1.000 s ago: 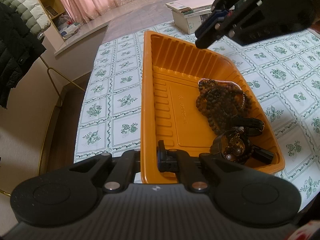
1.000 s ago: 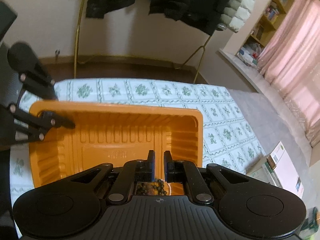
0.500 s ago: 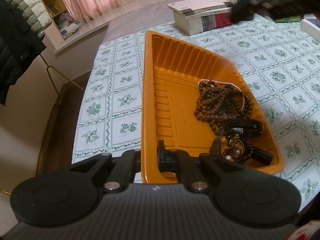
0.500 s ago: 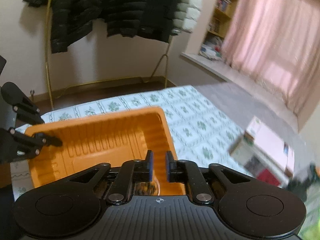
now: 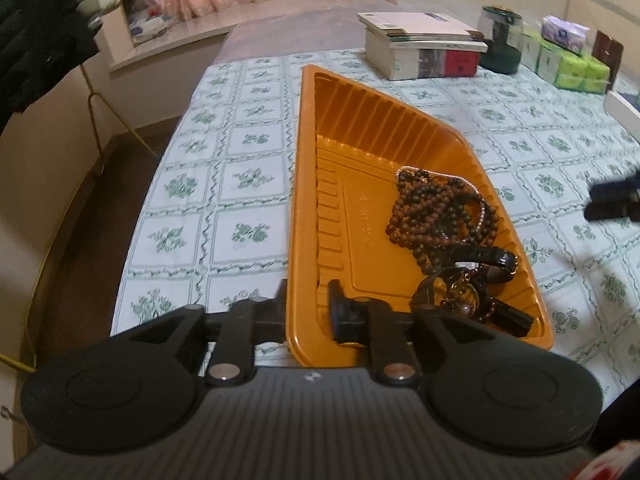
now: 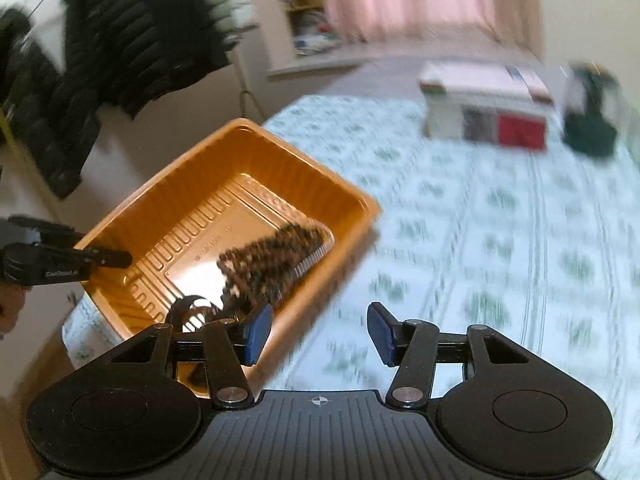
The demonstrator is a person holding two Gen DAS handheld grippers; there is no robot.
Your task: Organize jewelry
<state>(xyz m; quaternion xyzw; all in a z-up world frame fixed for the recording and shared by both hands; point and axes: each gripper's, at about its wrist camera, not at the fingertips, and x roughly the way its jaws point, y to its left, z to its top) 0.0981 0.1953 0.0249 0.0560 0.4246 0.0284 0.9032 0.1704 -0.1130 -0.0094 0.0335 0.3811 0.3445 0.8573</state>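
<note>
The left gripper (image 5: 306,312) is opening astride the near rim of the ribbed orange plastic tray (image 5: 304,184), whose dark beaded jewellery heap (image 5: 436,216) is lying ahead-right, while the right gripper (image 6: 318,334) is opening empty beside it.

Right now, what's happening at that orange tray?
A person works with two handheld grippers over an orange tray on a patterned tablecloth. The left gripper straddles the tray's near rim, its jaws opening. The right gripper is off to the side over the cloth, empty, its jaws opening too. Beaded strands and a black strap lie piled in the tray.
</note>
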